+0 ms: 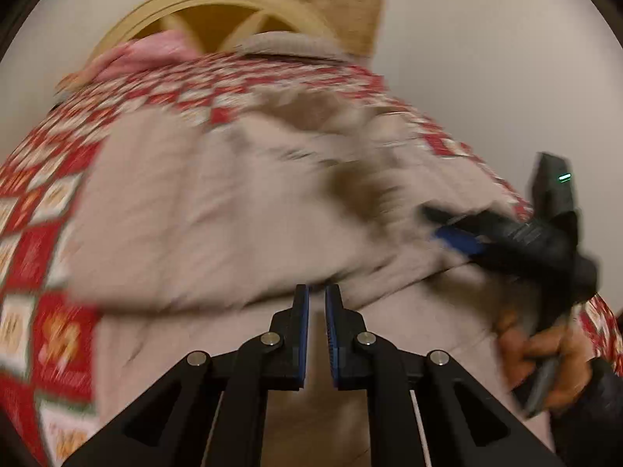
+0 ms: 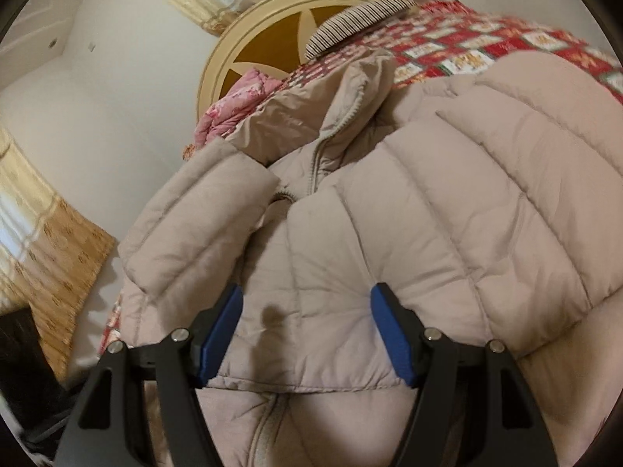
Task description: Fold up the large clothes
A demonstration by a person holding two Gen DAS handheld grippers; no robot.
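Puffy beige jacket (image 2: 447, 194) lies spread on the bed, on top of a red-and-white patchwork quilt (image 2: 479, 48). It covers most of the bed's middle and reaches the near edge; quilt shows around it along the left side and the far edge.

Right gripper (image 2: 305, 330): fingers spread wide, blue pads either side of a quilted panel near the jacket's bottom hem. Nothing pinched between them. Can't tell if the pads touch the fabric. A small dark stain (image 2: 274, 317) sits on the panel between the pads. Zipper (image 2: 317, 155) runs up from there to the collar (image 2: 350, 89), which points at the far end of the bed. One sleeve (image 2: 194, 210) is folded across the body on the left of that view.

Left gripper (image 1: 317, 334): pads nearly together, narrow gap left, nothing visibly in it. It sits low over the jacket at the near edge. Left view is heavily motion-blurred, so fabric detail is unreadable.

In the left view the right gripper (image 1: 447, 229) sits over the jacket toward the right edge of the bed, with the person's hand (image 1: 533, 354) on its handle.

Far end: round cream headboard (image 2: 241, 39), striped pillow (image 2: 358, 19), pink blanket (image 2: 237, 109) bunched at the far left corner. Gold curtains (image 2: 50, 241) on the wall.
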